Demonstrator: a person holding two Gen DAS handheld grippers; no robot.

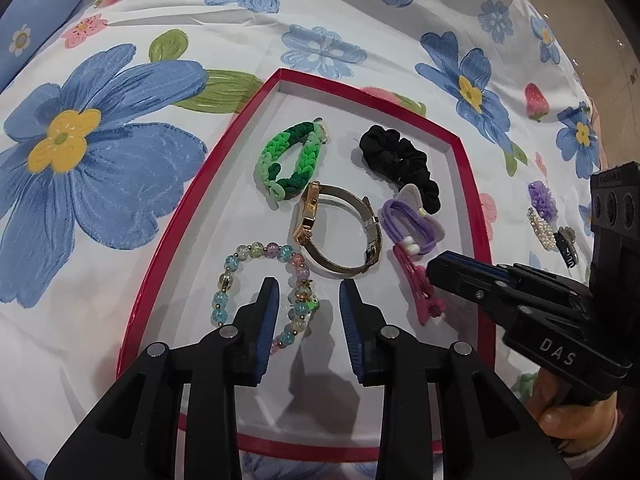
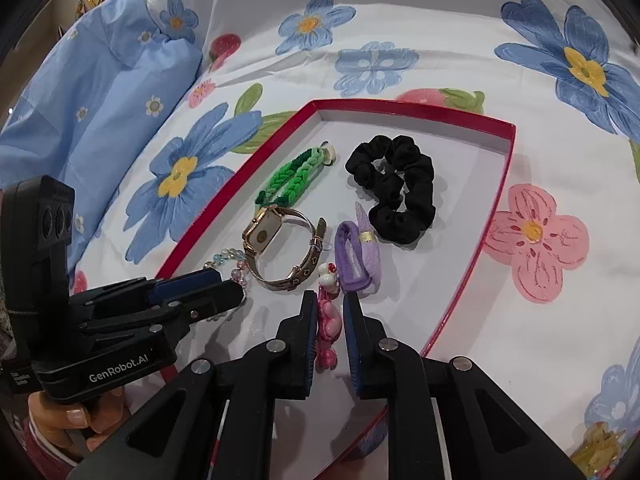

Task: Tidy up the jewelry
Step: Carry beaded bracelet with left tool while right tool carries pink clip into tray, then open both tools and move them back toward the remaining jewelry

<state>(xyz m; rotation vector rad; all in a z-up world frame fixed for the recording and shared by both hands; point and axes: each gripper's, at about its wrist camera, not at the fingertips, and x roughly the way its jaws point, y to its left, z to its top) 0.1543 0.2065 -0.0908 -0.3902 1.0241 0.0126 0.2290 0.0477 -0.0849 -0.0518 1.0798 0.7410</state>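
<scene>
Hovering over the red-rimmed tray (image 1: 472, 184) on the bed, the left claw (image 1: 309, 296) stands spread above the beaded bracelet (image 1: 264, 284), while the right claw (image 2: 329, 314) loosely straddles the pink hair clip (image 2: 326, 322).

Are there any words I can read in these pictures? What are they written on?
"DAS" on the right claw's black body.
"GenRobot.AI" on the left claw's black body.
Small white print on a dark clip lying on the bedsheet: too small to read.
</scene>
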